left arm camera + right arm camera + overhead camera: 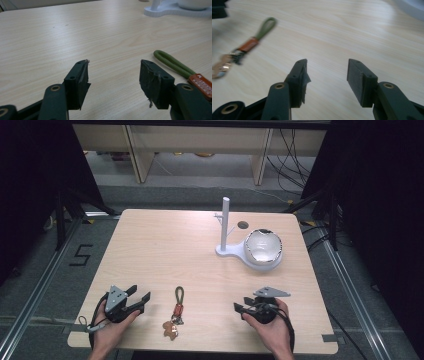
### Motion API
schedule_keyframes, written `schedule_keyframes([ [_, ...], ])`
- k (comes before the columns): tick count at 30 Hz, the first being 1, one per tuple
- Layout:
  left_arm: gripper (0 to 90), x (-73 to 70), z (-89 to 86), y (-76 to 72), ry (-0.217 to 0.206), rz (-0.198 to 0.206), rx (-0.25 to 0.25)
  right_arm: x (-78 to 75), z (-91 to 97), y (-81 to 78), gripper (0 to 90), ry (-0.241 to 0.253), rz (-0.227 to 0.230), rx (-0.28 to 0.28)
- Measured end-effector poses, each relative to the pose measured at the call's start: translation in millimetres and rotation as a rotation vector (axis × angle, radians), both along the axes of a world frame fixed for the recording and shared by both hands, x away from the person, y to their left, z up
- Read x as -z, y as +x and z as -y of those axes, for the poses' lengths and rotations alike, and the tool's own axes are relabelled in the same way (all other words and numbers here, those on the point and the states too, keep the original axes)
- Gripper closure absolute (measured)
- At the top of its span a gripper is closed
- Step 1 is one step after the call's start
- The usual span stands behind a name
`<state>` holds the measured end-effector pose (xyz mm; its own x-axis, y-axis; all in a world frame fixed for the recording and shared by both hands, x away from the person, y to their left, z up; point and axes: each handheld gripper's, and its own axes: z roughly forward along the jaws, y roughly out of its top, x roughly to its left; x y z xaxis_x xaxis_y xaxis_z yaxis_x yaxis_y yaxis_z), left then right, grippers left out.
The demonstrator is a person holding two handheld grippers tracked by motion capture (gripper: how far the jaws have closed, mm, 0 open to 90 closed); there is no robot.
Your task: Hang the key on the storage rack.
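keychain [175, 312] lies between left gripper [141, 298] and right gripper [240, 309].

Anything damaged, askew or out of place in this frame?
Yes: the pad tape on the left gripper is frayed and peeling at its fingertips. The keychain lies flat on the table, and the white stand is upright.

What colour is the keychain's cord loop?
Olive green cord loop, joined to an orange-red tag; clearest in the left gripper view.
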<state>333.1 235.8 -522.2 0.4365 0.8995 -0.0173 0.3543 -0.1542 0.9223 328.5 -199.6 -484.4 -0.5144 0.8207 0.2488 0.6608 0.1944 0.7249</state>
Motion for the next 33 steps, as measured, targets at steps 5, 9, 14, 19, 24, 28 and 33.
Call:
schedule_keyframes([
  [5, 41.9, -14.3, 10.2, -0.2, 0.038, -0.019, 0.02, 6.1, 29.5, 1.8, 51.4, -0.015, -0.025, 0.1],
  [9, 41.9, -23.9, 19.5, 0.3, 0.051, -0.14, 0.065, 6.6, 44.8, 1.8, 51.1, -0.04, -0.03, 0.115],
  [14, 41.2, -34.7, 28.0, 2.5, 0.105, -0.307, 0.132, 2.7, 51.8, -2.0, 50.9, -0.057, -0.03, 0.152],
  [19, 40.8, -40.5, 37.3, 3.8, 0.147, -0.353, 0.133, -1.0, 52.1, -2.2, 50.6, -0.036, -0.028, 0.167],
  [24, 39.9, -43.9, 44.3, 11.6, 0.175, -0.44, 0.149, -4.9, 51.7, -3.2, 50.6, -0.023, -0.036, 0.151],
  [28, 39.9, -50.1, 48.8, 17.7, 0.177, -0.532, 0.14, -1.9, 51.9, -1.4, 50.6, -0.035, -0.048, 0.156],
  [33, 39.9, -55.9, 55.8, 26.8, 0.188, -0.613, 0.124, 0.4, 53.1, -2.2, 50.3, -0.049, -0.061, 0.152],
])
